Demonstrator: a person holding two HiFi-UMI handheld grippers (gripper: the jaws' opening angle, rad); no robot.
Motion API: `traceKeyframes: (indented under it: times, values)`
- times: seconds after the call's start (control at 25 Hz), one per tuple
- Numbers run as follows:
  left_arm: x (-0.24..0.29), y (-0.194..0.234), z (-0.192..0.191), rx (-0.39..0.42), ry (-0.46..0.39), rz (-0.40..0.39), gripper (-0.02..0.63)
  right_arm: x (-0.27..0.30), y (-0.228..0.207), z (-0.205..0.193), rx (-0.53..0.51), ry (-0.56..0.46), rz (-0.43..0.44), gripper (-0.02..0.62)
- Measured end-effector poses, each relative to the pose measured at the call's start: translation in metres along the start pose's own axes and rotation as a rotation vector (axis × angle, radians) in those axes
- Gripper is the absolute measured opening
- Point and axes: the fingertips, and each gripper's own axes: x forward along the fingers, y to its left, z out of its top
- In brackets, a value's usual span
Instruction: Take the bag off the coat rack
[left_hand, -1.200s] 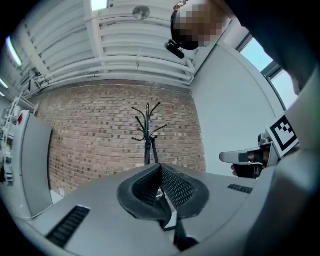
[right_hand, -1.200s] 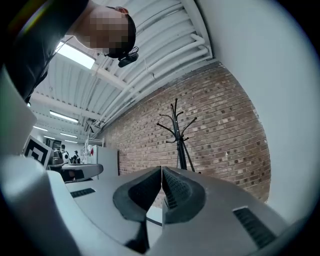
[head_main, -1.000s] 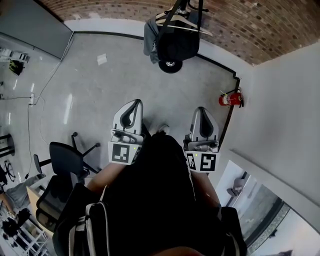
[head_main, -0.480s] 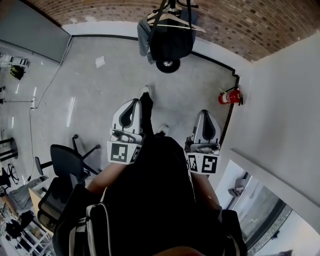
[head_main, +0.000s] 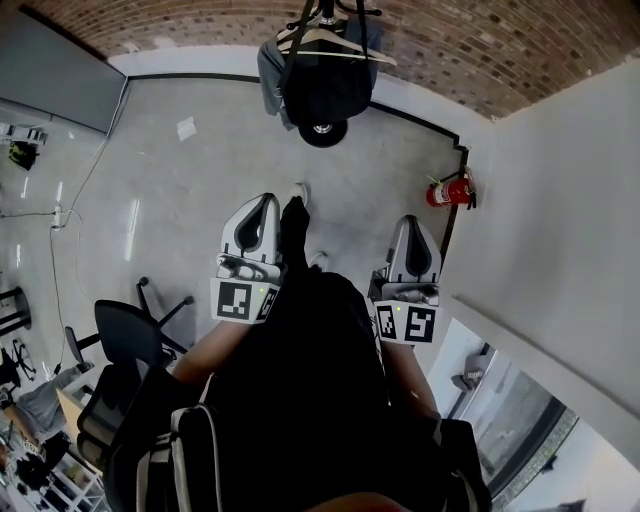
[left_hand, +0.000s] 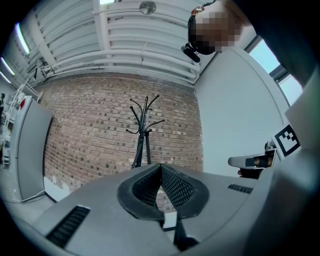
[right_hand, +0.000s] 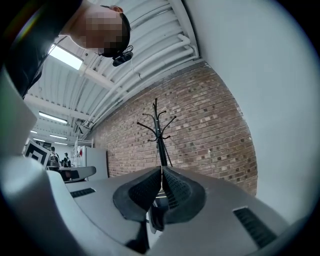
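A black bag (head_main: 322, 88) hangs on the black coat rack (head_main: 325, 20) by the brick wall, under a wooden hanger (head_main: 335, 40) and beside a grey garment (head_main: 270, 68). The rack's round base (head_main: 322, 133) stands on the grey floor. My left gripper (head_main: 261, 203) and right gripper (head_main: 413, 225) are held in front of my body, well short of the rack. Both are shut with nothing between their pads. The rack's bare upper hooks (left_hand: 144, 117) rise beyond the left gripper (left_hand: 161, 167). The same hooks (right_hand: 157, 122) stand past the right gripper (right_hand: 161, 171).
A red fire extinguisher (head_main: 447, 190) stands by the white wall at the right. A black office chair (head_main: 130, 335) is at my left. A sheet of paper (head_main: 186, 128) lies on the floor. My foot (head_main: 297, 193) is forward between the grippers.
A foot has stepped forward between the grippers. The rack has shifted left and up in the head view. Both grippers have stayed shut.
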Motion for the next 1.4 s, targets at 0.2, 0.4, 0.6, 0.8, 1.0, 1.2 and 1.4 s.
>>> traceKeyframes:
  times: [0.2,0.4,0.6,0.8,1.0,1.2,1.4]
  values:
    - [0.021,0.012,-0.012,-0.023,0.013,0.002,0.018,0.021,-0.006,-0.009,0.02,0.023,-0.008,0.02]
    - [0.051,0.03,-0.014,-0.037,-0.004,-0.004,0.018,0.061,-0.002,-0.015,0.002,0.034,0.014,0.02]
    - [0.108,0.064,0.006,-0.03,-0.069,-0.024,0.018,0.126,0.008,-0.008,-0.031,0.03,0.046,0.021]
    - [0.16,0.097,0.013,-0.058,-0.059,-0.048,0.018,0.198,0.006,0.003,-0.038,0.025,0.049,0.021]
    - [0.202,0.132,0.01,-0.068,-0.012,-0.066,0.018,0.264,0.01,0.007,-0.048,0.026,0.04,0.02]
    - [0.248,0.153,0.016,-0.03,-0.042,-0.113,0.018,0.319,0.014,0.011,-0.061,-0.013,0.041,0.021]
    - [0.296,0.149,0.002,-0.102,0.02,-0.151,0.018,0.363,-0.009,0.014,0.024,-0.018,0.044,0.021]
